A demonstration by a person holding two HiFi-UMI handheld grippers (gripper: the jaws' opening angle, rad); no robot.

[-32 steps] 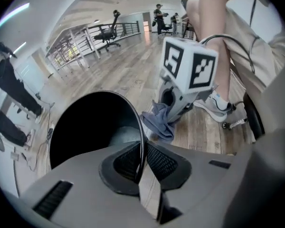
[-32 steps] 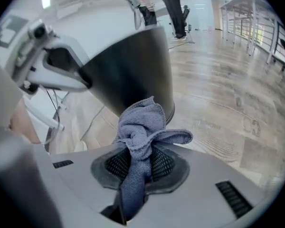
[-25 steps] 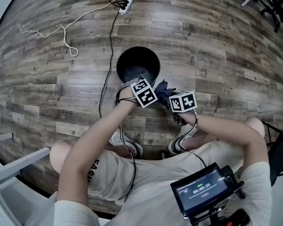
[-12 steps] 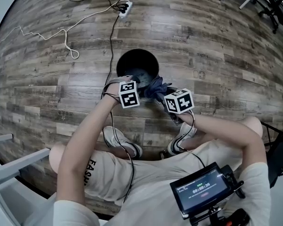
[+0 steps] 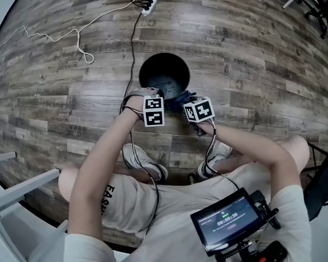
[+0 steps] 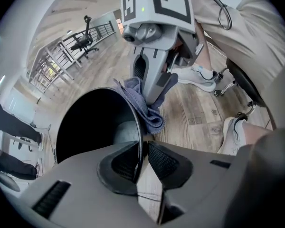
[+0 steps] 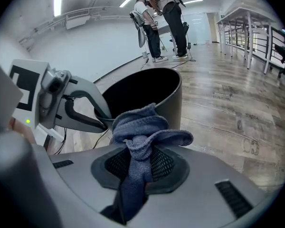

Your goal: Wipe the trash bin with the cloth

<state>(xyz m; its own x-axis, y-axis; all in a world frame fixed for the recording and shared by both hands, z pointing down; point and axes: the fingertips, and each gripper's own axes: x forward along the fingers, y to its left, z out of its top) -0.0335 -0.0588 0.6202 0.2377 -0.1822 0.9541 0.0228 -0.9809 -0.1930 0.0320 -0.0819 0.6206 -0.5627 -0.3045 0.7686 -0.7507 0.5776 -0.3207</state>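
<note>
The trash bin [image 5: 165, 74], round and black, stands upright on the wood floor [image 5: 251, 48] just in front of the seated person's shoes [image 5: 146, 164]. Both bare forearms reach forward from the lap and converge on its near edge, the two marker cubes side by side. The left gripper [image 6: 142, 148] points steeply down astride the near-left rim, one jaw inside the bin and one outside; its jaws have just been closing, with the thin rim between them and a slim gap beside it, so the pads do not yet pinch it. The right gripper [image 7: 140, 158] slants down from the near-right; its jaws are clenched on the blue-grey cloth [image 7: 143, 127], which bunches out past the tips and lies against the bin's rim, close to the left gripper. A black cable [image 5: 130, 48] runs down the floor just left of the bin from a power strip [image 5: 148, 4]; a white cord [image 5: 71, 37] loops further left. Bare floor lies beyond the bin and to its right; office chairs [image 5: 317, 7] stand well apart at the far right. Two people [image 7: 161, 18] stand far off in the right gripper view.
</note>
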